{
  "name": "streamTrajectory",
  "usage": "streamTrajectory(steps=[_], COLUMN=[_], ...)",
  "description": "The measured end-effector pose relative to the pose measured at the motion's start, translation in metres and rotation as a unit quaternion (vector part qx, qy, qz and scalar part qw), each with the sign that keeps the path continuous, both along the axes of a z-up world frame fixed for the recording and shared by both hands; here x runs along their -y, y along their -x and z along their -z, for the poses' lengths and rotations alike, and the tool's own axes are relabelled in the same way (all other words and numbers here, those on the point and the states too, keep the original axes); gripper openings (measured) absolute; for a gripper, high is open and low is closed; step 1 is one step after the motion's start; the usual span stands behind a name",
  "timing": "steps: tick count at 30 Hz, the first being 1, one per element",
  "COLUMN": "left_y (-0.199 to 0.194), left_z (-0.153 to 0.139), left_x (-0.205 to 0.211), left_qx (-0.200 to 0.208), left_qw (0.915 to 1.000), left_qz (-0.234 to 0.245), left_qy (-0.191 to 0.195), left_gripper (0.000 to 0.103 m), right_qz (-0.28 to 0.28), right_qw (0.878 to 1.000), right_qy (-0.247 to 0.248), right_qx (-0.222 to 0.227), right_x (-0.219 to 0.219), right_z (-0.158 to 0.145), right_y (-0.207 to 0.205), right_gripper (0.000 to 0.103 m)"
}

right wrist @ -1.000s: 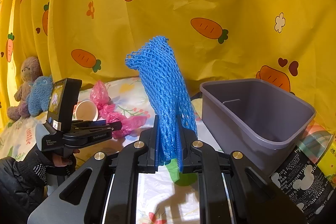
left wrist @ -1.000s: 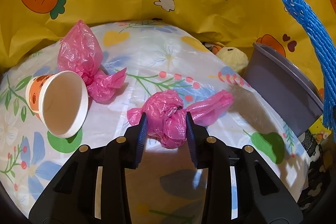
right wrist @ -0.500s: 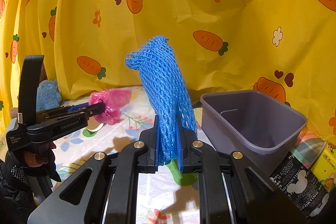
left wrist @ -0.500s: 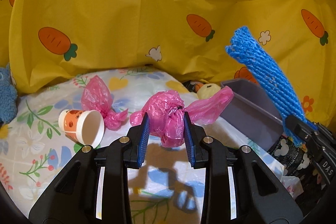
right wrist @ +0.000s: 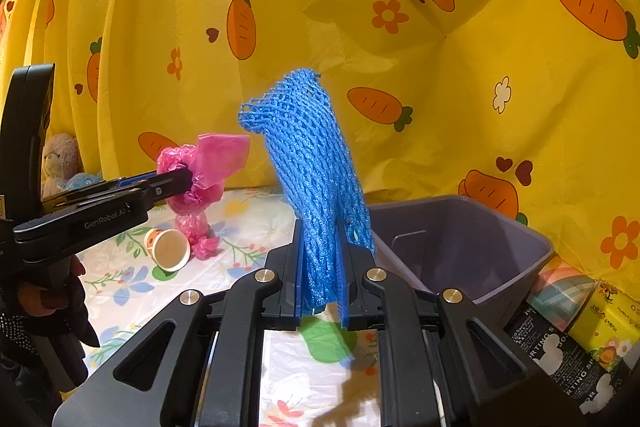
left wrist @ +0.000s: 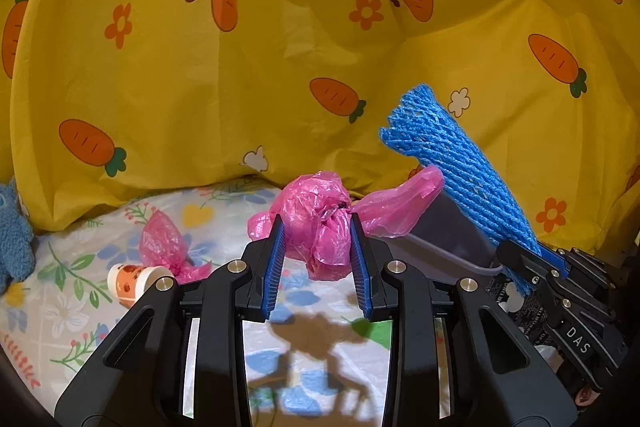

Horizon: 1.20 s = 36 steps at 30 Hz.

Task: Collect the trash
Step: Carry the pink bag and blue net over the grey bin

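My left gripper point(left wrist: 318, 259) is shut on a crumpled pink plastic bag point(left wrist: 320, 223) and holds it in the air above the floral table, left of the grey bin point(left wrist: 448, 247). The bag also shows in the right wrist view point(right wrist: 200, 171). My right gripper point(right wrist: 320, 267) is shut on a blue foam net sleeve point(right wrist: 308, 163), held upright beside the grey bin point(right wrist: 460, 243). The sleeve also shows in the left wrist view point(left wrist: 452, 155). A second pink bag point(left wrist: 164, 247) and a tipped paper cup point(left wrist: 134, 281) lie on the table at the left.
A yellow carrot-print curtain point(left wrist: 280, 47) hangs behind the table. Plush toys point(right wrist: 60, 159) sit at the far left. Printed packages point(right wrist: 568, 339) lie right of the bin. The floral tablecloth point(left wrist: 64, 311) covers the table.
My left gripper has lifted the pink bag off the table and carried it up and right toward the bin. My right gripper still holds the blue sleeve, a little nearer the bin.
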<state>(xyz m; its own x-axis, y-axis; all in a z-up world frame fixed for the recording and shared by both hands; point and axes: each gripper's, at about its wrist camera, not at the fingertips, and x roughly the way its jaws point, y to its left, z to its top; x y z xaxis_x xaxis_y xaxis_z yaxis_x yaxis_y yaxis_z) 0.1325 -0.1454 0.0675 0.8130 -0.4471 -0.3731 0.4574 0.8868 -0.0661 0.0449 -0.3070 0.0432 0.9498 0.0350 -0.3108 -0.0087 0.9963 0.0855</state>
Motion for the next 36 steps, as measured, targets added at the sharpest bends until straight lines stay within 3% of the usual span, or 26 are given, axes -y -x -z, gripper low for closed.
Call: streamTrajectory(steps=[9,19,36], left_y=[-0.02,-0.051,-0.078], left_z=[-0.01,0.009,0.031], left_x=[0.073,0.145,0.173], left_qx=[0.008,-0.011,-0.042], left_qw=[0.9982,0.995,0.9919], left_qz=[0.059,0.098,0.118], left_qy=[0.004,-0.014,-0.016], left_gripper=[0.03,0.03,0.03], right_qz=[0.076,0.132,0.15], right_qw=[0.997,0.991,0.988], right_qy=[-0.007,-0.017,-0.035], right_qx=[0.017,-0.005,-0.032], right_x=[0.052,0.096,0.122], right_z=[-0.017,-0.003,0.017], right_y=[-0.006,-0.031,-0.051], right_gripper=[0.014,0.014,0.014])
